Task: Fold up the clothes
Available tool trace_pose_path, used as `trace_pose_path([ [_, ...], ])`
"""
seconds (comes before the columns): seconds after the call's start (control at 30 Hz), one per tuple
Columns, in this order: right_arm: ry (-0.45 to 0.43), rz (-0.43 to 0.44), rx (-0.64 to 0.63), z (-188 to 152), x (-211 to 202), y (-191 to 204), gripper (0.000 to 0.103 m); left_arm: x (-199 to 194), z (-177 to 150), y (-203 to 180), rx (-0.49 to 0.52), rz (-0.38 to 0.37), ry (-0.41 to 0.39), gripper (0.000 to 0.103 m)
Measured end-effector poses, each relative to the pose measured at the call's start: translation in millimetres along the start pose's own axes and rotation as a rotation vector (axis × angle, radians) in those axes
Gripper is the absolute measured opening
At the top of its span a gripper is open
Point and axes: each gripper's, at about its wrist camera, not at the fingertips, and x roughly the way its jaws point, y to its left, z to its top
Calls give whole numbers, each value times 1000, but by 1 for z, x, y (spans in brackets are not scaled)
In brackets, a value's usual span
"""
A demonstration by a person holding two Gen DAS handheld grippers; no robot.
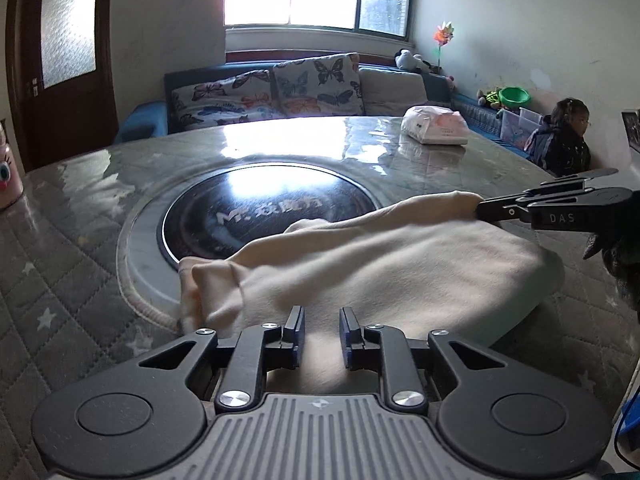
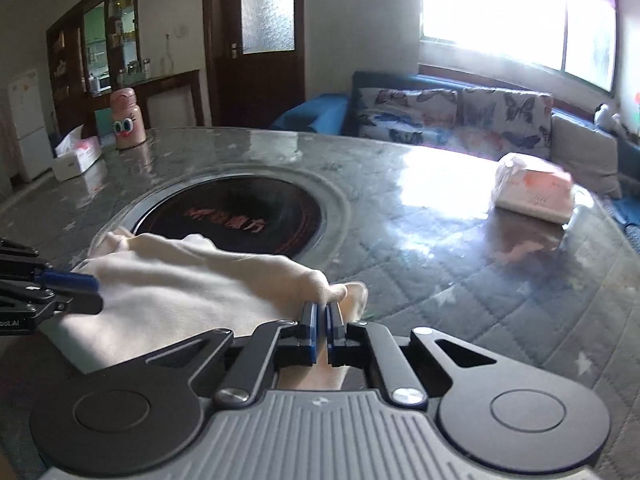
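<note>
A cream garment (image 1: 400,264) lies bunched on the round table (image 1: 80,240), partly over the dark centre plate (image 1: 260,216). My left gripper (image 1: 322,330) is open, its jaws apart just above the garment's near edge, holding nothing. My right gripper (image 1: 480,210) comes in from the right and is shut on a fold of the garment, lifting it. In the right wrist view the right gripper (image 2: 323,314) pinches the cream garment (image 2: 168,288), and the left gripper (image 2: 86,292) shows at the left edge over the cloth.
A wrapped tissue pack (image 1: 436,125) lies at the far right of the table. A pink bottle (image 2: 126,119) and a tissue box (image 2: 76,158) stand at the far left. A sofa (image 1: 280,88) is behind the table; a child (image 1: 566,142) sits at right.
</note>
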Motion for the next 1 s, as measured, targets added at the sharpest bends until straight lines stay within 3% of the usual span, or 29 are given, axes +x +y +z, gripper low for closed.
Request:
trace_pose_path([
  [0.1,43,-30,-46,-10,17,5,4,-2,4,3,-11,4,-6,23],
  [0.17,33,-36,-33,-8,14,4,5,-4,6,5,-18,6,-10,33],
  [0.33,-25,-39,-34,1,-6,5,8,-7,12,11,-36,13,-20,40],
  [0.53,-30,101,-68,-5,-24,27,9,-2,17,25,-74,36,-14,40],
  [0.73,22,87,-64,-29,-10,25,8,10,19,45,-123,68,10,39],
  [0.83,26,89,-91,-22,-14,26,8,14,15,57,-172,57,32,42],
  [1.0,-1,88,-104,4,-8,27,9,11,23,57,-180,47,2,39],
])
